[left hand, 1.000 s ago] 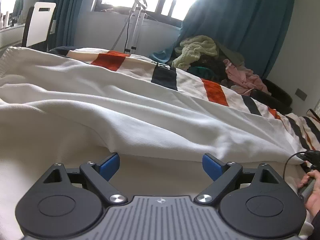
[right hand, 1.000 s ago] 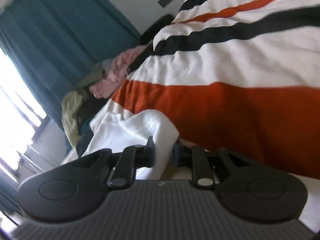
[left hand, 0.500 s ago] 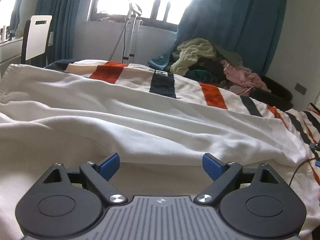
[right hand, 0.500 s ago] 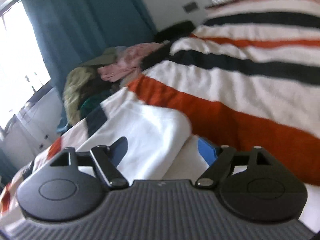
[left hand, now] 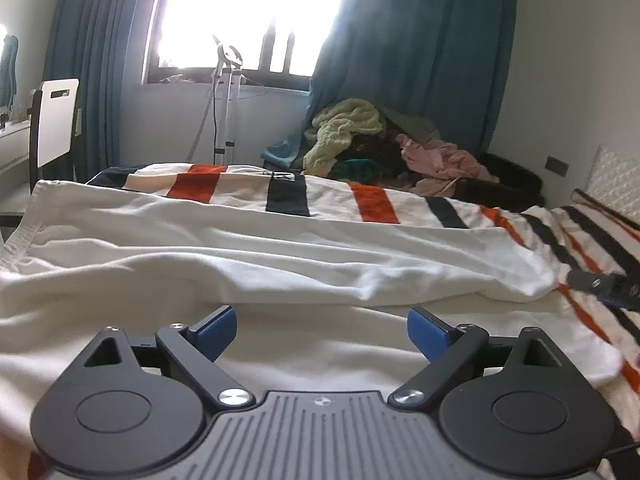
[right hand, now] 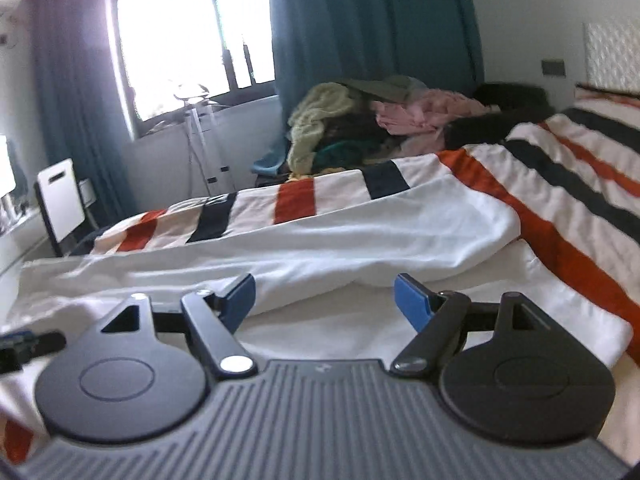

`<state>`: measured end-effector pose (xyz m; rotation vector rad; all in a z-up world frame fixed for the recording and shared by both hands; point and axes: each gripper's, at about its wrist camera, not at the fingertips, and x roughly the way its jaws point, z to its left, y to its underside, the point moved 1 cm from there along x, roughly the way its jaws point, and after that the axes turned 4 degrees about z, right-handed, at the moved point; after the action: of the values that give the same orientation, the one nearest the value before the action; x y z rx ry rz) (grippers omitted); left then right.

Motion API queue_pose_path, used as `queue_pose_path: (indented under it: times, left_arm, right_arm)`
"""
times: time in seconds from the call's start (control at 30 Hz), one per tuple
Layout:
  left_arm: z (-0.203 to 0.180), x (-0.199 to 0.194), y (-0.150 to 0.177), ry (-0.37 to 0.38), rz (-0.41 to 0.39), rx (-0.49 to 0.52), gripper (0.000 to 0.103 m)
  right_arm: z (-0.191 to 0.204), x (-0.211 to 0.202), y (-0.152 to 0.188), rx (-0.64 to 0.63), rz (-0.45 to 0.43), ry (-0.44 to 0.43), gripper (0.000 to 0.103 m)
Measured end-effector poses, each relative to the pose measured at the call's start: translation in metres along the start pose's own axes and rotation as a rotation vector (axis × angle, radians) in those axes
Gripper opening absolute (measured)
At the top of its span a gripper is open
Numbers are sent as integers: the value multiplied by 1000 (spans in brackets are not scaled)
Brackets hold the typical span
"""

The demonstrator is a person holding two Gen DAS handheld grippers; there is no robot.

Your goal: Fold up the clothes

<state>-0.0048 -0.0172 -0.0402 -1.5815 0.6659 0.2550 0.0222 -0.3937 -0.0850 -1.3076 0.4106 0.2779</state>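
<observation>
A second ago the right hand-held gripper point(right hand: 324, 296) was pinched on a bunched corner of the white garment point(left hand: 256, 256); its jaws have just been opening and now stand well apart with nothing between the blue pads, the cloth lying beyond and below them; the view has also rolled level and pulled back, so the release looks finished rather than under way; the left hand-held gripper point(left hand: 322, 330) is likewise spread wide and empty, as it was before, and has drawn back a little from the cloth; the garment lies spread across the striped bedspread point(left hand: 372, 204) on the bed, with a long fold running from the hemmed edge at the left towards a rounded end at the right, where the right gripper let go; I judge that one fold has just been laid down and both hands are free to take new grips; the heap of other clothes point(left hand: 360, 136) sits beyond the bed, apart from this work.
</observation>
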Motion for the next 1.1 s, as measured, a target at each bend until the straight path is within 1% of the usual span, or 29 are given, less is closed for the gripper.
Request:
queue_pose_path:
  times: [0.1,0.17,0.3,0.4,0.5,0.57,0.6,0.7,0.8,0.87,0.93,1.1]
  left_arm:
    - [-1,-14,8,15,14,-15,94]
    - [-3,-18,11,15,21,-14,94]
    - [-4,-18,12,-9,27,-4,94]
    - [-3,-16,11,-25,42,-19,94]
    - [0,-15,10,-33,45,-29,94]
    - [-1,-14,8,-38,44,-32,94]
    - [-1,-14,8,-39,45,-30,94]
    - [-1,-11,8,-42,48,-25,94]
    - [0,-8,10,-42,63,-29,94]
    - [1,-6,10,-41,67,-32,94]
    - [2,-4,10,-39,70,-37,94]
    - [4,0,10,-29,86,-52,94]
  right_arm:
    - [9,-14,9,-38,-24,15,79]
    - [9,-17,10,-29,-28,14,79]
    - [8,-14,11,-41,-38,33,79]
    - [5,-6,15,-41,-20,42,79]
    - [2,9,23,-20,6,47,79]
    - [4,25,31,-30,30,48,79]
    - [6,35,35,-41,36,50,79]
    - [20,72,48,-129,71,25,79]
    - [25,108,66,-154,169,-30,78]
    - [26,126,79,-166,233,-19,79]
    - [29,130,85,-200,221,-12,87]
    - [29,126,91,-195,189,-17,87]
